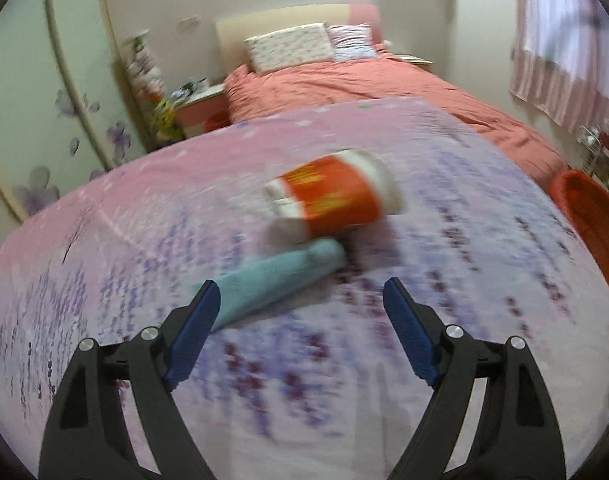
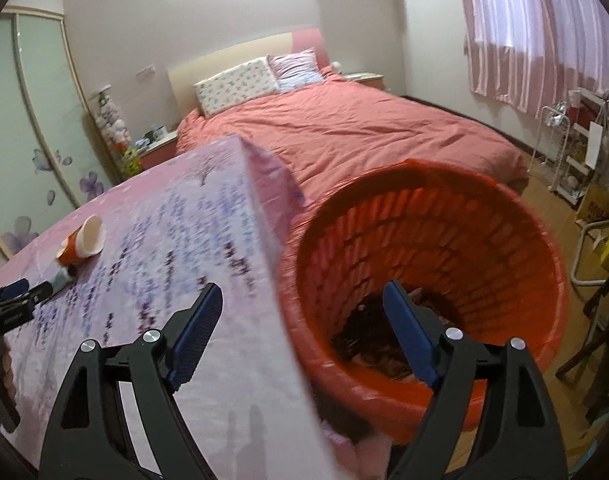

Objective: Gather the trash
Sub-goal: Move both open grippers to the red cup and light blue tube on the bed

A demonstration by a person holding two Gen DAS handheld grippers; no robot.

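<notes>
Left gripper (image 1: 300,300): jaws spread wide, nothing between them — hanging over the near part of the table (image 1: 104,240), aimed at the two pieces of trash lying ahead.
Right gripper (image 2: 304,304): also wide open and empty, straddling the table's right edge and the near rim of the basket (image 2: 504,208).
Paper cup (image 1: 336,196): on its side at the middle of the flowered cloth, red and white, mouth turned to the right and far side.
Teal tube (image 1: 276,276): lying just near of the cup, seemingly touching it; its near end runs behind the left gripper's left finger.
Done so far: dark, brownish stuff already sits in the basket's bottom, so some collecting looks finished.
Left to do: cup and tube, by my reading, both still to be picked up and dropped in the basket on the right.
Hard to make out: the left view is smeared by motion, so the cup's print and what the tube really is stay unclear — the basket's contents are too dark to name, and partly behind the right gripper's finger.
</notes>
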